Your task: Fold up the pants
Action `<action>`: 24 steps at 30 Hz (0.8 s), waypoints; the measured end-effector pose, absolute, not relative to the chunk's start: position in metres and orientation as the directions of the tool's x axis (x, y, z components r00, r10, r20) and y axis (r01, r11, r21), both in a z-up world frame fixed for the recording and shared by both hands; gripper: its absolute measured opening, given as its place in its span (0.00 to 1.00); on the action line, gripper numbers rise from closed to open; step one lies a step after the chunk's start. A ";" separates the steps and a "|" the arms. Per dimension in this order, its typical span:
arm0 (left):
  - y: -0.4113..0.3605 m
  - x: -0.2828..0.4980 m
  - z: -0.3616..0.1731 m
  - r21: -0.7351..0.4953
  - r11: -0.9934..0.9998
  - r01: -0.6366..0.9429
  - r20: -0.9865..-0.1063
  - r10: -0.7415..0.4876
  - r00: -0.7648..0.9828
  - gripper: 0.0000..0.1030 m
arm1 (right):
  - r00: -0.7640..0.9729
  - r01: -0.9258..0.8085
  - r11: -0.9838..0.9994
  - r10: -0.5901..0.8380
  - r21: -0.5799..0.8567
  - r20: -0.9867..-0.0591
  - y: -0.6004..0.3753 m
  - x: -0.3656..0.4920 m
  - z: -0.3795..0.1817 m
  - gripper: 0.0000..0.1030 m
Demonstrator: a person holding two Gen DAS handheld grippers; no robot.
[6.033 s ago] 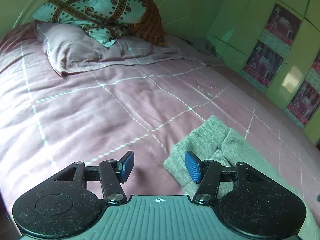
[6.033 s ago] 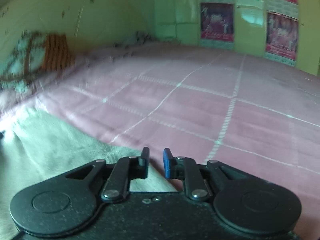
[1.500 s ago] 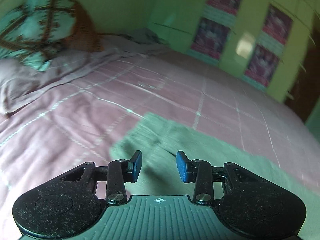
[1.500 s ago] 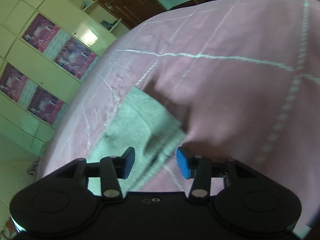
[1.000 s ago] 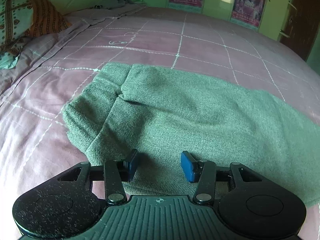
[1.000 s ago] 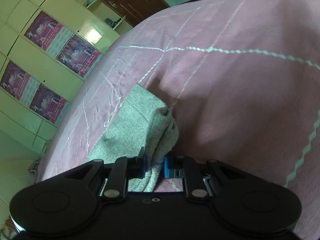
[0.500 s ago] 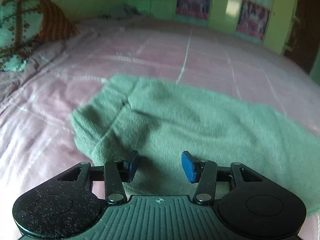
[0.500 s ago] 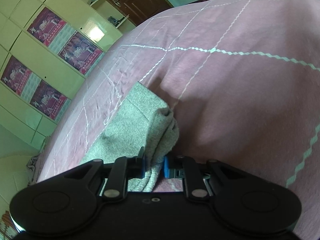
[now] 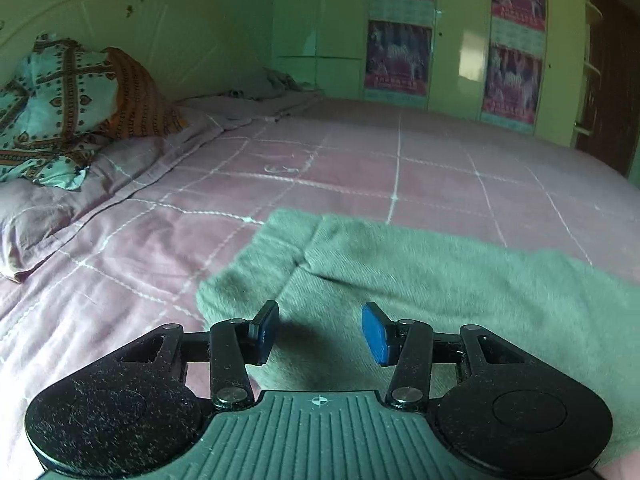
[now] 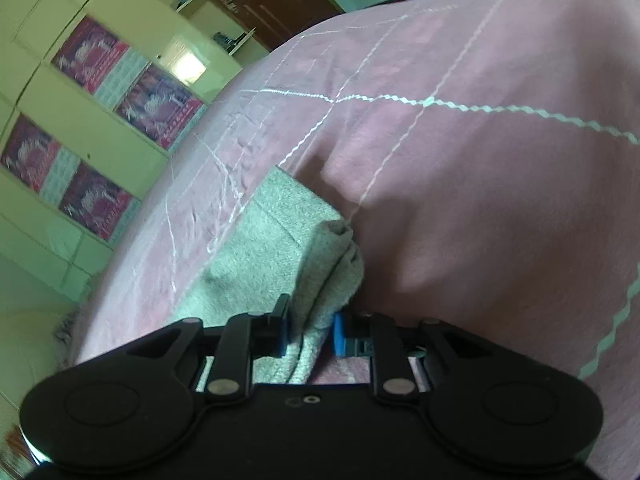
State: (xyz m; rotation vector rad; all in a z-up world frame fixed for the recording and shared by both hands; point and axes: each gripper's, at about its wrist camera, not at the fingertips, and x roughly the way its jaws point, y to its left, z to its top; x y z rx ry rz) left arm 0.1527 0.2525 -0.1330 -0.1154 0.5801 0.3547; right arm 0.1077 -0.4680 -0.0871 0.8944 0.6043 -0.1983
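Opening right claw [image 10: 308, 330] astride pants [image 10: 260, 256] edge

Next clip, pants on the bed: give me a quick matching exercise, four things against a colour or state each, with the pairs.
Column one:
1. pants
2. bedspread
3. left claw
4. right claw

Column two:
A. pink with pale grid lines
B. open above the cloth, nothing between its pads
C. grey-green, lying on the bed
D. bunched pants cloth between its pads as the jaws open

Pairs: 1-C, 2-A, 3-B, 4-D
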 end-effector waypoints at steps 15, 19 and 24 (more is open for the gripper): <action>0.291 0.166 -0.158 0.002 0.909 -0.418 -0.722 0.290 0.628 0.54 | 0.786 0.408 0.807 -0.072 0.427 -0.614 -0.414 0.141 -0.031 0.15; 0.289 0.166 -0.165 -0.021 0.919 -0.393 -0.720 0.259 0.644 0.55 | 0.842 0.269 0.876 -0.012 0.401 -0.539 -0.356 0.163 0.009 0.15; 0.303 0.161 -0.169 -0.112 0.909 -0.401 -0.725 0.201 0.659 0.57 | 0.857 0.026 0.924 0.175 0.381 -0.484 -0.245 0.191 0.031 0.15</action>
